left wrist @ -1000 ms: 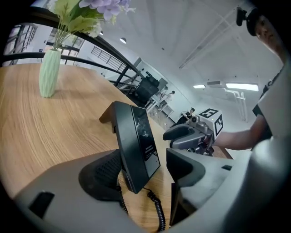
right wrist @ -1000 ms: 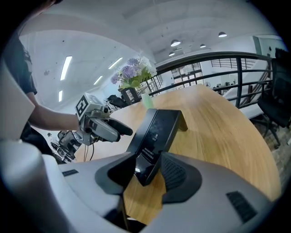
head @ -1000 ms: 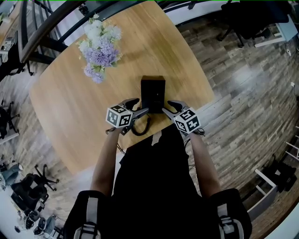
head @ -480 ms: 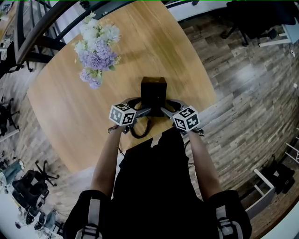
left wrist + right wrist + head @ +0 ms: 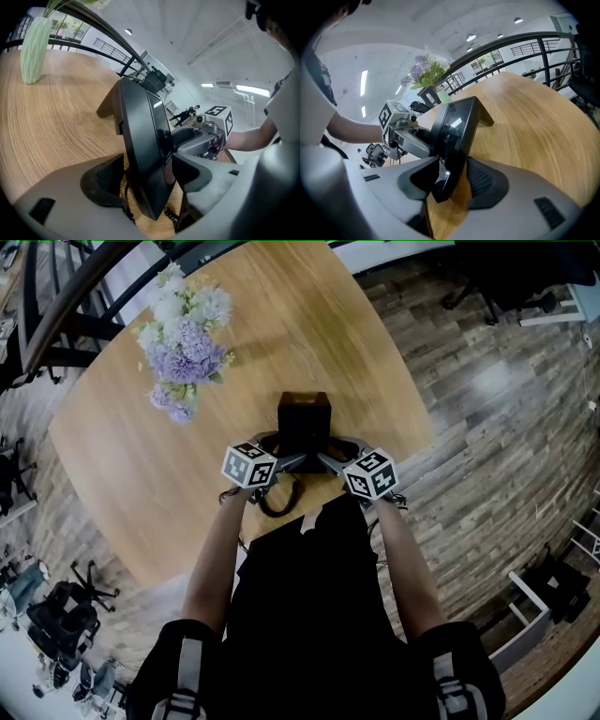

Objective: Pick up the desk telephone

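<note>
**Phone btwn both claws, no squeeze yet**

Risk first: the table (image 5: 141,456) looked smooth, and the desk telephone (image 5: 304,418) stood tilted on it near my edge. An uneven squeeze could've skidded or tipped it, and the coiled cord (image 5: 281,498) might've snagged. My left gripper (image 5: 147,178) was spread, phone's left edge btwn the pads, no press. My right gripper (image 5: 452,180) had just been opening, wide, w/ the right edge btwn its jaws.

desk telephone (image 5: 304,418): near corners hidden by left tongs (image 5: 284,452), right tongs (image 5: 330,451) | flowers (image 5: 93,3): mostly cut off at top edge
</note>
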A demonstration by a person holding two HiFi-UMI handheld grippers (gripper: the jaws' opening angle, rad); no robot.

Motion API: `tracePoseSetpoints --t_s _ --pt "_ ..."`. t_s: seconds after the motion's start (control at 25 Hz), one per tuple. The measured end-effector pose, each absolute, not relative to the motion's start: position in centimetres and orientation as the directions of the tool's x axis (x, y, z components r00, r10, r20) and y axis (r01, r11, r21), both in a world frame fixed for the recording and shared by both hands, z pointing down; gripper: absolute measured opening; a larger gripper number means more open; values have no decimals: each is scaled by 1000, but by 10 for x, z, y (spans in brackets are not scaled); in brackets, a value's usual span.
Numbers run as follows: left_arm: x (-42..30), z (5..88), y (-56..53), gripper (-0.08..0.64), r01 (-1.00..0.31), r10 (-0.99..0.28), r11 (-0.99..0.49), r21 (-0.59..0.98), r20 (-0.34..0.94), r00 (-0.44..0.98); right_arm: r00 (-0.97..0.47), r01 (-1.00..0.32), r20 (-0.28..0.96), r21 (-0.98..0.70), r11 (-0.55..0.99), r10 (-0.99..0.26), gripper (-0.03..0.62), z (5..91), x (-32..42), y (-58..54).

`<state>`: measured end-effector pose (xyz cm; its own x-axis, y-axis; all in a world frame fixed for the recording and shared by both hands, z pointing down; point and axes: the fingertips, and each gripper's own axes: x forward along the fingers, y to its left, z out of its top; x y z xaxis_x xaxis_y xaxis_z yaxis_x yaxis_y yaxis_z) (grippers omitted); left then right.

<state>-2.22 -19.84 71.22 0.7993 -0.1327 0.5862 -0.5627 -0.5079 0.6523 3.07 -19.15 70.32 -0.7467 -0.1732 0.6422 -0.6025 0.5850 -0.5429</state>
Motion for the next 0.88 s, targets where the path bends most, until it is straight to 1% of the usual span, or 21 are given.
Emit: tracePoseSetpoints --t_s 0.32,0.56,0.88 --pt "-15 717 -205 305 -556 -115 -514 653 590 799 -753 -599 635 -556 575 -171 177 707 29 -194" --pt "-7 718 -209 305 -532 -80 -546 647 592 802 -762 -600 619 -566 566 -189 176 705 27 -201" --pt "-5 718 -207 305 -523 -78 -532 665 577 813 -785 -590 590 -616 522 -191 176 706 27 -199"
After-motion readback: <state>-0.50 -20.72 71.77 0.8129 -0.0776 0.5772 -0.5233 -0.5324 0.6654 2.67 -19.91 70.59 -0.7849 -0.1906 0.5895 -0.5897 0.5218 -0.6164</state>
